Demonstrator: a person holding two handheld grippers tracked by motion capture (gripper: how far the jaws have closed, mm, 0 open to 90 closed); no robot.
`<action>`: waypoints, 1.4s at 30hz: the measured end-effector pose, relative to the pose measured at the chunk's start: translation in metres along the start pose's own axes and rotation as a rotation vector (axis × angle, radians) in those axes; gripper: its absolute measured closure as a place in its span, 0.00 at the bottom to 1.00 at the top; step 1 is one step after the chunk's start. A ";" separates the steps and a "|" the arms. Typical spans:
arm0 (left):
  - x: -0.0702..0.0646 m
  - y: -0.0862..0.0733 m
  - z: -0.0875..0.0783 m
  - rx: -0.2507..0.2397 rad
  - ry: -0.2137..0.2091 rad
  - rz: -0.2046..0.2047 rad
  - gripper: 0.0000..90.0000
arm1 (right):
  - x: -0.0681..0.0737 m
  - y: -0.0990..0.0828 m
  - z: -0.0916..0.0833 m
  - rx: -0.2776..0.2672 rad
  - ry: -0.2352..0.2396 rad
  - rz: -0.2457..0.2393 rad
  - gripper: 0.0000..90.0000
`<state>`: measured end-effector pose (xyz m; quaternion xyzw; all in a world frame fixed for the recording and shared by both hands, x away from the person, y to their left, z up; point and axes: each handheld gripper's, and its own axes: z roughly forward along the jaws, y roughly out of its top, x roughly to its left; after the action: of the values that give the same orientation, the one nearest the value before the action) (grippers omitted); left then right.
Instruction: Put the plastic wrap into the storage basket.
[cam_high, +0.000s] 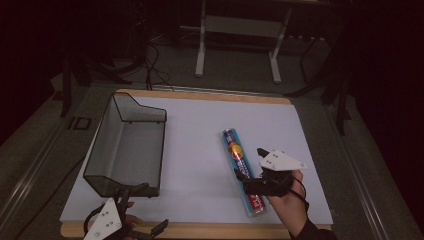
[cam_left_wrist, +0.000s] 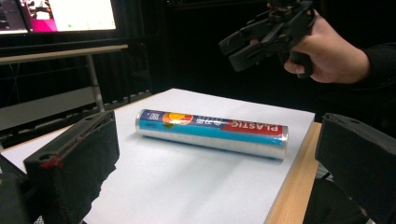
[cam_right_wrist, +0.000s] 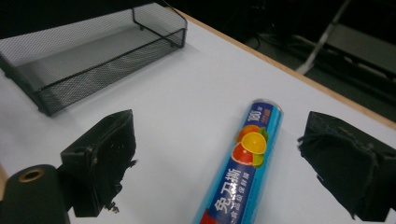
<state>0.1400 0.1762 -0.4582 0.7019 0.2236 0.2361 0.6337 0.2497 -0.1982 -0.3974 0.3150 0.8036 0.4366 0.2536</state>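
roll of plastic wrap (cam_high: 243, 171) is lying on the white table sheet (cam_high: 200, 150), right of the mesh tray (cam_high: 127, 145); right gripper (cam_high: 255, 180) is hovering over it, jaws wide, while left gripper (cam_high: 137, 227) is gaping near the front edge.

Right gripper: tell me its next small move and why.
Probably lower the right gripper straight down over the plastic wrap roll. Its jaws stand open on either side of the roll, which lies flat on the white mat, and the gripper hangs above it, touching nothing.
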 end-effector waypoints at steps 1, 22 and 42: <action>0.000 0.000 0.000 -0.001 0.002 0.000 0.01 | -0.001 0.001 0.003 0.013 -0.013 0.010 0.11; -0.001 0.000 0.001 0.001 -0.011 0.003 0.01 | -0.019 -0.003 0.059 0.269 -0.123 0.135 0.11; 0.000 -0.001 0.002 0.003 -0.018 -0.002 0.01 | -0.029 -0.019 0.109 0.596 -0.063 0.287 0.11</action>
<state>0.1410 0.1751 -0.4592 0.7048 0.2187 0.2287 0.6349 0.3385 -0.1685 -0.4637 0.4989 0.8350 0.2037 0.1111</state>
